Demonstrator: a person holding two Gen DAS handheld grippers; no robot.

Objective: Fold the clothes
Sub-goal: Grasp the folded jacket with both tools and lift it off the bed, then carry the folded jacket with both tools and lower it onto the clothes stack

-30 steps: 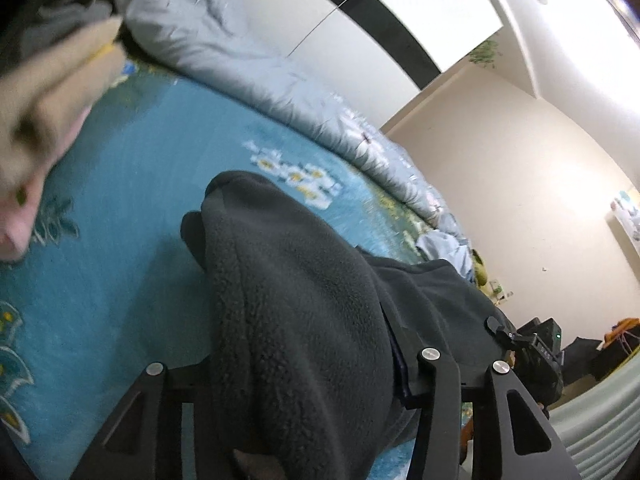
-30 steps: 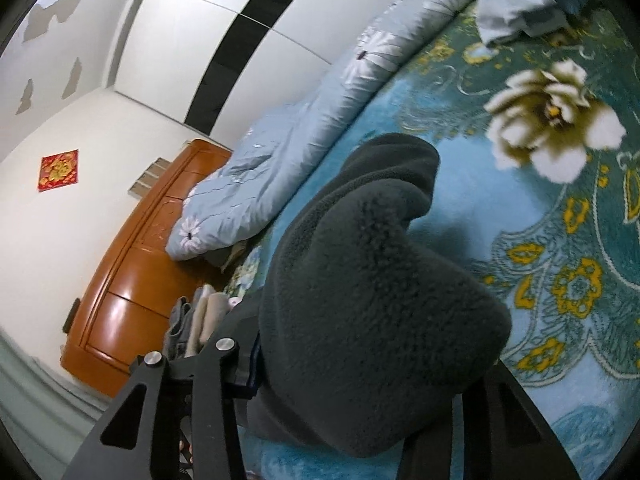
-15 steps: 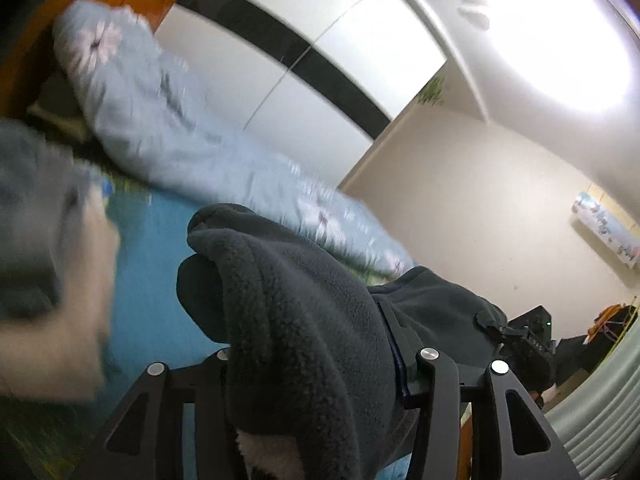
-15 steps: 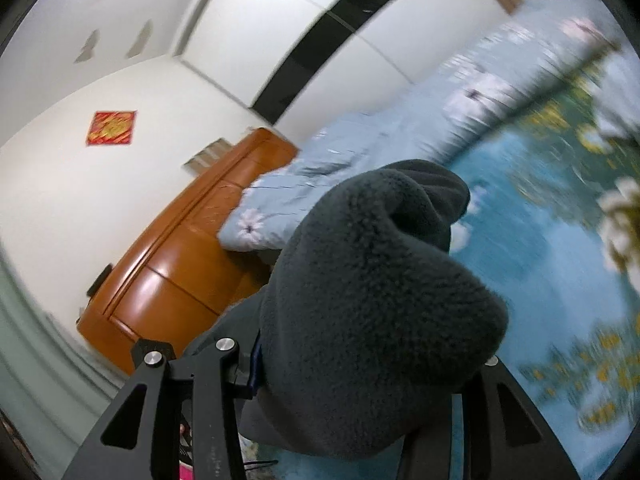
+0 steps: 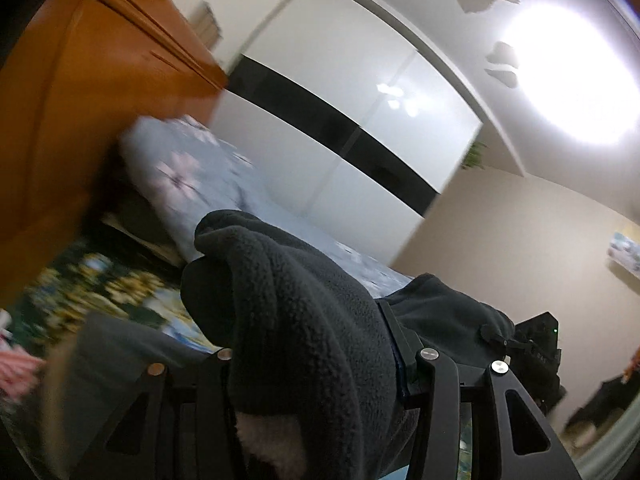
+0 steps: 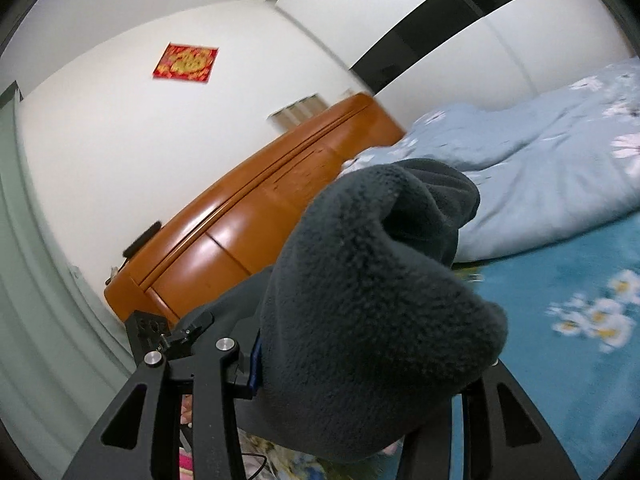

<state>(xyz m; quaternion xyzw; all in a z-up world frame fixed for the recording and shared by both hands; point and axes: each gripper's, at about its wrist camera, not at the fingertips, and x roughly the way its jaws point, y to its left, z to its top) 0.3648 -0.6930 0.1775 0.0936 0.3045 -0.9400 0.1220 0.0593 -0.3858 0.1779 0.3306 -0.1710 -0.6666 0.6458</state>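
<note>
left wrist view, l to r: wooden headboard point(image 5: 72, 128) filled the left side, blurred. pale blue floral duvet point(image 5: 188, 184) lay bunched at its foot, w/ the white wardrobe point(image 5: 344, 92) and its black band behind. left tool point(image 5: 320, 384) was clenched on a thick fold of dark grey fleece garment point(image 5: 296, 312), which bulged up over both fingers and draped to the right toward the other tool, seen at the far right edge. pale lining showed at the fold's underside. ceiling light point(image 5: 568, 76) glared top right.

right wrist view, l to r: red wall decoration point(image 6: 186, 62) on the white wall, then headboard point(image 6: 256, 216) running diagonally. right tool point(image 6: 360, 376) was clenched on another bunched fold of the fleece garment point(image 6: 372, 296), held up clear of the bed. duvet point(image 6: 540, 172) sat behind it, teal floral bedsheet point(image 6: 568, 304) lower right, blurred.
</note>
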